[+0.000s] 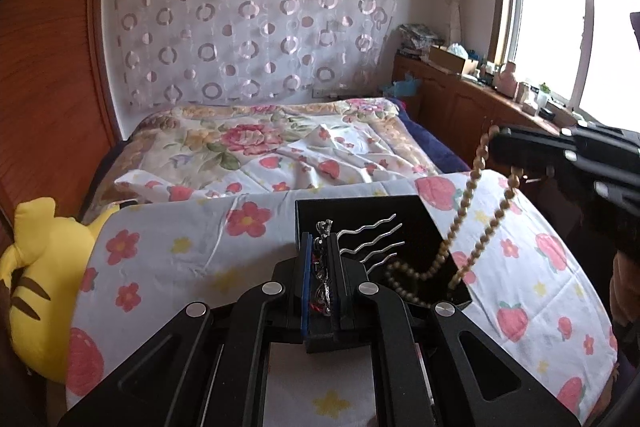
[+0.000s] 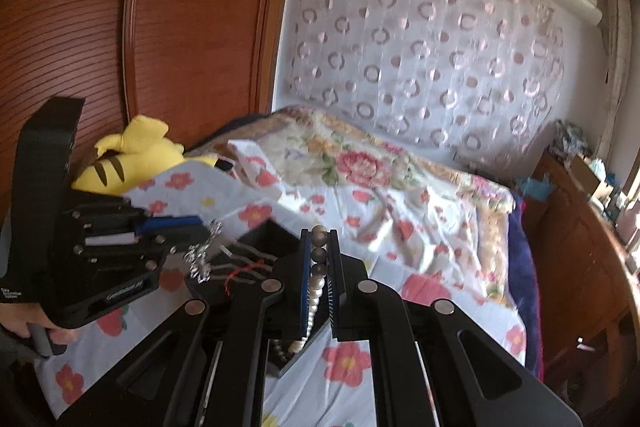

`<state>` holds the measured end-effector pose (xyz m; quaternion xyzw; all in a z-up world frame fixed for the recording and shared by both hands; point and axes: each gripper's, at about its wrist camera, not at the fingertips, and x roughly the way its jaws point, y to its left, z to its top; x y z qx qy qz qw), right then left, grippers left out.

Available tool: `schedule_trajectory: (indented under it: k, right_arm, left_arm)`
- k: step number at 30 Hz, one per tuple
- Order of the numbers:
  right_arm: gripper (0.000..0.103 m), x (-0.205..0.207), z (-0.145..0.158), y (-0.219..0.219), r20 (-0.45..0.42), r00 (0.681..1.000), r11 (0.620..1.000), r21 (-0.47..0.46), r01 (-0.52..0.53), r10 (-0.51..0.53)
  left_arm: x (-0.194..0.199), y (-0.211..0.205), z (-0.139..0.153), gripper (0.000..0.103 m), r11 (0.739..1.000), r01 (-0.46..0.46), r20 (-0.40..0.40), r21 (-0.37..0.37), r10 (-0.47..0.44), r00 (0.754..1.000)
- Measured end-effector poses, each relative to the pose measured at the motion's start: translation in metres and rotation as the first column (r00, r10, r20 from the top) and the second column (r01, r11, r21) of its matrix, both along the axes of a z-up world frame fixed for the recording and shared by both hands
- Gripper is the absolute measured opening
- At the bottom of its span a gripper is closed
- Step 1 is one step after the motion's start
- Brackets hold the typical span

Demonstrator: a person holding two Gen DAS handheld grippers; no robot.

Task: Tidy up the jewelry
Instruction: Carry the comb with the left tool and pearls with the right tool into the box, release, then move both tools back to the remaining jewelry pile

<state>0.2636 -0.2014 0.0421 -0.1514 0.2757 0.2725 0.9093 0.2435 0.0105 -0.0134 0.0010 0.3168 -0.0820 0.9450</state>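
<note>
Bedroom scene, two handheld grippers over a black jewelry box (image 1: 360, 227) resting on a flower-print sheet (image 1: 192, 247) spread across the bed. The left gripper (image 1: 323, 259) has its fingers clenched on a silver hair comb (image 1: 370, 235) w/ wavy prongs; an ornate silver top and a bit of red thread show between the pads, and the prongs reach out over the box interior. The right gripper (image 2: 319, 255), seen from the left wrist cam at far right, has its fingers clamped on a beaded necklace (image 1: 468, 227): the tan strand hangs down in a loop from the fingertips, its lower end trailing into the box near the front right corner. In the right wrist cam, dark and pale beads sit pinched between the pads, more beads piled in the box below. A yellow plush toy (image 1: 36, 283) lies at the sheet's left edge, beside the wooden wardrobe (image 2: 160, 27). A floral quilt (image 1: 248, 139) covers the bed behind; patterned sheer curtain (image 1: 248, 19) on the back wall, window (image 1: 568, 27) at right above a cluttered wooden cabinet (image 1: 460, 99).
</note>
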Motion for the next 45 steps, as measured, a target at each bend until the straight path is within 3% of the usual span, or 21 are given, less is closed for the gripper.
schedule_trajectory:
  k: [11, 13, 16, 18, 20, 24, 26, 29, 31, 35, 37, 45]
  right_arm:
    - [0.010, -0.008, -0.027, 0.005, -0.068, 0.998, 1.000, 0.024, -0.016, 0.018]
    - [0.024, -0.008, -0.026, 0.004, -0.064, 0.998, 1.000, 0.027, -0.013, 0.015]
    - [0.026, -0.011, -0.024, 0.004, -0.060, 0.998, 0.999, 0.044, -0.015, 0.018]
    - [0.026, -0.013, -0.023, 0.003, -0.057, 0.998, 0.999, 0.049, -0.018, 0.021]
    - [0.026, -0.018, -0.023, 0.002, -0.057, 0.998, 0.998, 0.052, -0.022, 0.025]
    - [0.026, -0.034, -0.025, -0.007, -0.066, 0.997, 0.997, 0.067, -0.031, 0.035]
    - [0.027, -0.047, -0.031, -0.013, -0.077, 0.996, 0.997, 0.067, -0.044, 0.049]
    - [0.036, -0.065, -0.042, -0.023, -0.092, 0.994, 0.996, 0.072, -0.055, 0.062]
    - [0.043, -0.075, -0.049, -0.029, -0.104, 0.993, 0.995, 0.081, -0.054, 0.062]
    - [0.052, -0.094, -0.068, -0.041, -0.129, 0.990, 0.996, 0.072, -0.044, 0.053]
    - [0.062, -0.101, -0.075, -0.044, -0.141, 0.989, 0.997, 0.062, -0.038, 0.046]
    - [0.073, -0.122, -0.108, -0.046, -0.217, 0.974, 0.998, 0.040, -0.056, 0.064]
  left_arm:
    - [0.011, -0.008, -0.019, 0.007, 1.000, -0.005, -0.038, 0.022, 0.006, 0.999]
    - [0.010, -0.006, -0.017, 0.007, 1.000, -0.009, -0.028, 0.016, 0.010, 1.000]
    - [0.008, -0.005, -0.015, 0.008, 1.000, -0.010, -0.021, 0.017, 0.011, 1.000]
    - [0.004, -0.003, -0.013, 0.015, 1.000, -0.013, -0.012, 0.015, 0.013, 1.000]
    - [-0.005, 0.000, -0.010, 0.029, 1.000, -0.011, 0.007, 0.006, 0.011, 1.000]
    - [-0.023, 0.007, -0.008, 0.048, 1.000, -0.009, 0.029, -0.010, 0.010, 1.000]
    - [-0.035, 0.010, -0.008, 0.063, 1.000, -0.008, 0.042, -0.018, 0.009, 0.999]
    - [-0.052, 0.014, -0.011, 0.086, 1.000, -0.016, 0.061, -0.022, 0.017, 0.998]
    - [-0.066, 0.017, -0.014, 0.093, 1.000, -0.025, 0.079, -0.015, 0.027, 0.997]
    - [-0.086, 0.023, -0.023, 0.095, 1.000, -0.027, 0.076, -0.011, 0.028, 0.997]
    - [-0.094, 0.027, -0.029, 0.095, 1.000, -0.026, 0.065, -0.015, 0.027, 0.997]
    - [-0.125, 0.037, -0.043, 0.095, 0.999, -0.047, 0.060, -0.004, 0.047, 0.997]
